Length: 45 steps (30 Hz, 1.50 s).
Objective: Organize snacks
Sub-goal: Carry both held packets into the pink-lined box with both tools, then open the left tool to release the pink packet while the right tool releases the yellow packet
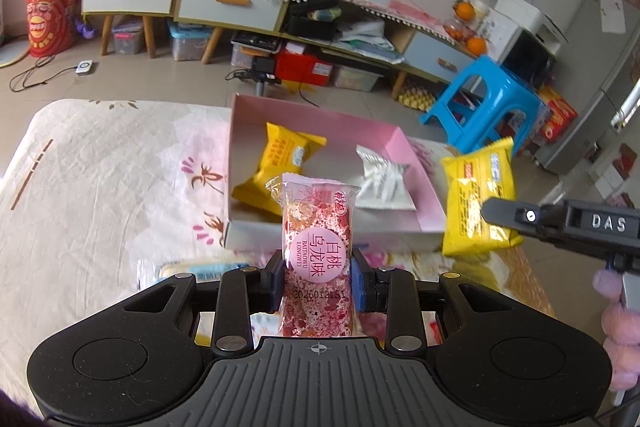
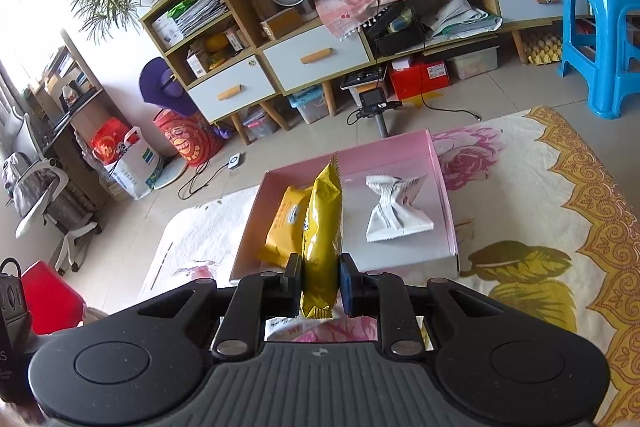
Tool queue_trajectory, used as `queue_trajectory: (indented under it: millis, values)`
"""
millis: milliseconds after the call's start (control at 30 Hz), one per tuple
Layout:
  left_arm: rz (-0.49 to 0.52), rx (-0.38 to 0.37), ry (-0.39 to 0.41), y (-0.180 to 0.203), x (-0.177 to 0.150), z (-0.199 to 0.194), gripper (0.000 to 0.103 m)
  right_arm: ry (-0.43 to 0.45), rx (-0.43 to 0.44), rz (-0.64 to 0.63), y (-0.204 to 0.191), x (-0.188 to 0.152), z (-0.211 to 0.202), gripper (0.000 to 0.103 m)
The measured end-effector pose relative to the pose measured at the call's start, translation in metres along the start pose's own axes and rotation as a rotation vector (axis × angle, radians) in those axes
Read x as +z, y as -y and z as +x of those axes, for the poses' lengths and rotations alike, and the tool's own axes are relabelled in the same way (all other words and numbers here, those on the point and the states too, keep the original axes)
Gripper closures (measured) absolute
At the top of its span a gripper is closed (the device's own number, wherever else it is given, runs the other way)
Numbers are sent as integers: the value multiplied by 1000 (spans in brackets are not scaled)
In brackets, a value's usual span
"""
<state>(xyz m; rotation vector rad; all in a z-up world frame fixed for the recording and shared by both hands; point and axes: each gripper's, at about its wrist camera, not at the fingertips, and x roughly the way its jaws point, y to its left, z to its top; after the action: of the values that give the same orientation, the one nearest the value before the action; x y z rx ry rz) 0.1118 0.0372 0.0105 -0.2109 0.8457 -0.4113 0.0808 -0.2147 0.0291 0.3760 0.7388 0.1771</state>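
Observation:
My left gripper (image 1: pixel 318 281) is shut on a pink speckled snack packet (image 1: pixel 316 227), held upright just in front of the pink box (image 1: pixel 416 163). The box holds a yellow packet (image 1: pixel 280 163) and a white packet (image 1: pixel 384 179). My right gripper (image 2: pixel 320 285) is shut on a second yellow packet (image 2: pixel 322 227), held edge-on above the box's near wall (image 2: pixel 348 267). In the left wrist view that packet (image 1: pixel 476 195) and the right gripper (image 1: pixel 504 217) hang at the box's right side. The right wrist view shows the yellow packet (image 2: pixel 284 223) and the white packet (image 2: pixel 394 209) in the box.
The box sits on a floral cloth (image 1: pixel 100 187) over the table. A blue-and-white packet (image 1: pixel 200 269) lies on the cloth left of my left gripper. A blue stool (image 1: pixel 484 99) and a tripod (image 2: pixel 378 107) stand on the floor beyond the table.

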Motion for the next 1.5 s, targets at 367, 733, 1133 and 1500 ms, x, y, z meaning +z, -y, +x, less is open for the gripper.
queue_trajectory:
  millis: [367,733,1133,1500]
  values:
    - [-14,-6,32,-7,17,35,74,21,-37,33,24,9,31,94]
    - [55,-38,-65,12,40,95,74,-40,-82,114,46,20,74,94]
    - [83,84,-70,-1,52,138,74,-63,-147,7,39,20,101,94]
    - [99,136,-35,-8,60,156,74,-38,-165,-30,43,27,116,94]
